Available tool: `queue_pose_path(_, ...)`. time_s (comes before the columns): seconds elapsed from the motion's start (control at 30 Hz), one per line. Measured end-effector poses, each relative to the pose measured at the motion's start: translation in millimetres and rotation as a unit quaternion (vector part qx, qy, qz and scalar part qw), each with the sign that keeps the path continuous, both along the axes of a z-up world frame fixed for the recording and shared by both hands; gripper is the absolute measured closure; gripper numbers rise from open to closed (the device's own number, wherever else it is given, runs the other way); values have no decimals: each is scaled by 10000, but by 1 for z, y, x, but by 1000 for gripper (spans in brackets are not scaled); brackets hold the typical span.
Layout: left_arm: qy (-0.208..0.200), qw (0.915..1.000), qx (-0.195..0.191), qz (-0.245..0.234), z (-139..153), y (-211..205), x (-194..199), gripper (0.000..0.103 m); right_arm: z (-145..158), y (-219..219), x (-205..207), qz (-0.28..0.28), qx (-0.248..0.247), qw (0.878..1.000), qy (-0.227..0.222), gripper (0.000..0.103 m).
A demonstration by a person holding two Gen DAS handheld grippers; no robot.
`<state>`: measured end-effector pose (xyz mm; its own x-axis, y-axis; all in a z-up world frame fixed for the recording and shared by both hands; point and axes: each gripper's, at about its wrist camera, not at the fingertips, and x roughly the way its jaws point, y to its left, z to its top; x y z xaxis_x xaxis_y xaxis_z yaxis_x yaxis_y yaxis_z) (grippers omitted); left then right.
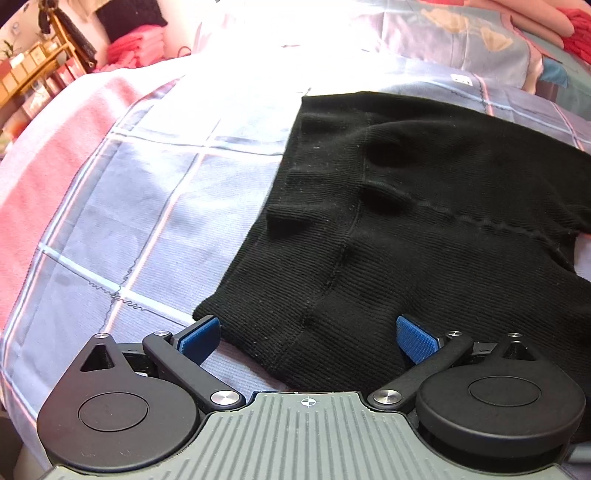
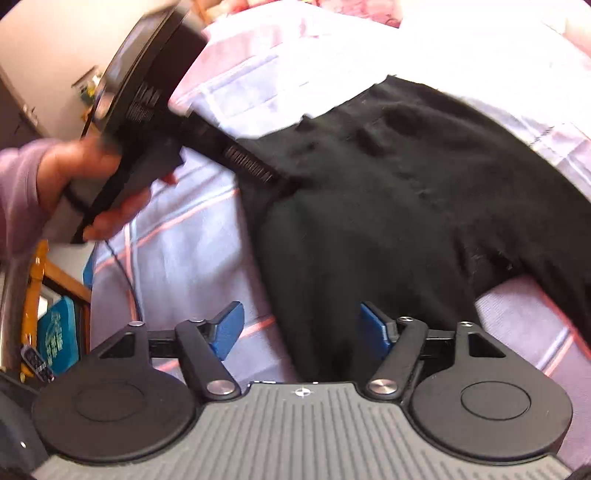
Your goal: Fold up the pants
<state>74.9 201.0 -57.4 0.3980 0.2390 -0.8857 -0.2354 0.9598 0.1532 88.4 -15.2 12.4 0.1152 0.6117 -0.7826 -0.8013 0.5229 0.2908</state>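
Black ribbed pants (image 1: 424, 221) lie on a checked blue and pink bedsheet (image 1: 155, 192). My left gripper (image 1: 308, 338) is open, its blue pads either side of the near waistband corner, just above the cloth. In the right wrist view the pants (image 2: 369, 221) spread across the sheet (image 2: 184, 258). My right gripper (image 2: 303, 330) is open over a near edge of the pants. The left gripper's black body (image 2: 147, 110), held by a hand (image 2: 74, 173), shows at upper left, its front end at the pants' edge.
Pillows (image 1: 461, 33) and pink folded cloth (image 1: 136, 48) lie at the far side of the bed. A wooden shelf (image 1: 37, 70) stands at far left. A wooden frame with a teal item (image 2: 59, 332) is beside the bed, low left.
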Motion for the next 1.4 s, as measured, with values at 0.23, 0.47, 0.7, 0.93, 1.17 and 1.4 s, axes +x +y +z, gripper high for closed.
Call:
queue_pose_path(0.23,-23,9981,-352,500,-7,21,-25,0,-18,71,64,225,157,9993,-260,75)
queue_pose_path(0.47,-69,9978,-290,586,-17,25,-26,0,-66,173,56,1107,350,9913,-618,77)
queue_pose_path(0.7,-176,9980,-202,575,-19,22,-32,0,-38,149,75,675,554,9927,-834,70)
queue_pose_path(0.93,-214,9982,-138,538,-21,20,-30,0,-75,167,130,-382,155,9945,-960,70)
queue_pose_path(1.17,-236,9985,-140,472,-19,19,-34,0,-41,142,117,-120,486,9932,-1048,59)
queue_pose_path(1.4,-284,9985,-96,461,-18,15,-36,0,-73,189,152,-503,145,9940,-965,29)
